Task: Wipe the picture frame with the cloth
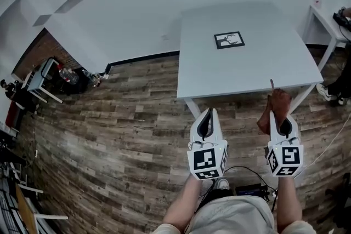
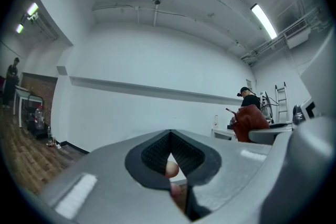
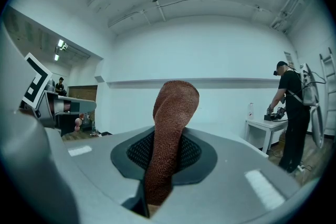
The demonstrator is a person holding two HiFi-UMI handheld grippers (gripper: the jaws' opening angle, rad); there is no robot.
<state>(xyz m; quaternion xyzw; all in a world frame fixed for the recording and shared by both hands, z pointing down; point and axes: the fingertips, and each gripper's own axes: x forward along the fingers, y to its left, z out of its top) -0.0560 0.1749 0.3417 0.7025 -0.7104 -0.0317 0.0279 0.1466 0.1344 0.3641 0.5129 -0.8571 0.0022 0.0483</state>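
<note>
Wood-plank floor (image 1: pixel 109 118) fills most of the head view, with a white surface (image 1: pixel 263 68) ahead. The picture frame (image 1: pixel 229 40) lies flat on it, well beyond both tongs and forward of the gap between them, its longer side running left to right. The left tongs (image 1: pixel 207 115) sit somewhat nearer to it. The right tongs (image 1: pixel 278 118) carry the brown cloth (image 1: pixel 273 107), so by my reading that arm must travel forward and inward toward the left to reach the frame.

From the left gripper view, the left tongs (image 2: pixel 170 157) are drawn together with nothing gripped. A small pink blur (image 2: pixel 171 169) shows through the gap in the pads, and I cannot identify it. No frame shows, only wall.

From the right gripper view, the right tongs (image 3: pixel 167 160) are clamped on the cloth (image 3: pixel 173 113), which stands up above them. The frame is out of sight here.
</note>
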